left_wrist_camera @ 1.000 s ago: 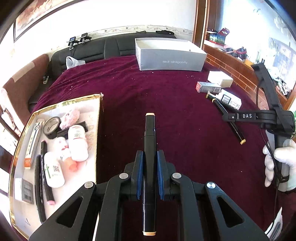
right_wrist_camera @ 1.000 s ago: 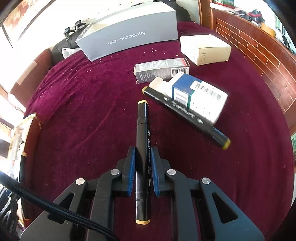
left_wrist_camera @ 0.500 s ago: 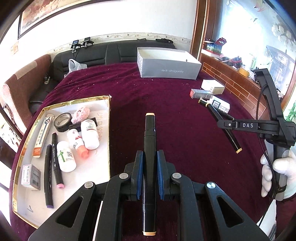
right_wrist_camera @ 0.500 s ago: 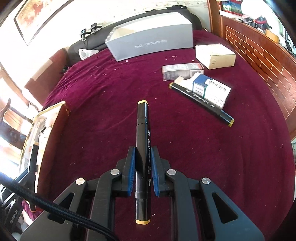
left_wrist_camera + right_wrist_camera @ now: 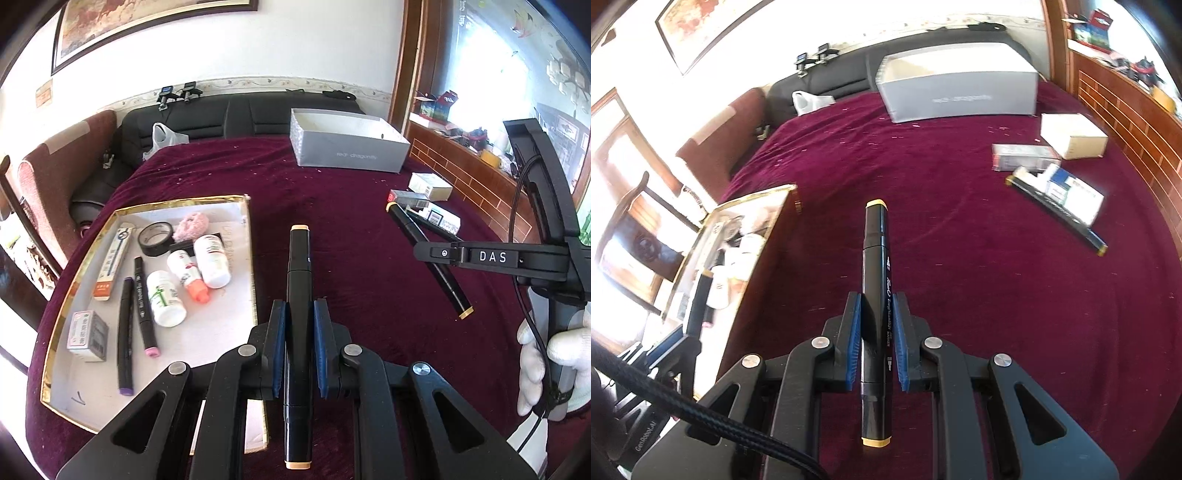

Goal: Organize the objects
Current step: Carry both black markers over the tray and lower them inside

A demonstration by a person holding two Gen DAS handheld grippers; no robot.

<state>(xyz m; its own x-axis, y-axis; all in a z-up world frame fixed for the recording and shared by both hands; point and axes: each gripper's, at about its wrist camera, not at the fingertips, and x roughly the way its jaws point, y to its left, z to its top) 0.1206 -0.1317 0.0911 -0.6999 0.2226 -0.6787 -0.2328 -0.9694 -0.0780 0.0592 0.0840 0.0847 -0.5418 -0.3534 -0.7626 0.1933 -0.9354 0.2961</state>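
My left gripper (image 5: 299,314) is shut on a black marker with tan caps (image 5: 298,273), held above the maroon cloth just right of the gold-rimmed tray (image 5: 246,236). My right gripper (image 5: 875,306) is shut on a second black marker with yellow caps (image 5: 876,254); this gripper and its marker (image 5: 436,266) also show at the right of the left wrist view. The tray (image 5: 775,218) holds markers, white bottles, a tape roll and small boxes. Another black marker (image 5: 1056,214) lies on the cloth beside a blue-and-white box (image 5: 1075,194).
A grey open shoebox (image 5: 347,147) stands at the far side of the table. A white box (image 5: 1071,134) and a silver carton (image 5: 1023,157) lie at the right. A black sofa (image 5: 221,114) is behind; a brick ledge (image 5: 461,166) runs along the right.
Both grippers have risen and drawn back with their markers, so the tray and table show more fully. The right gripper has swung left toward the tray.
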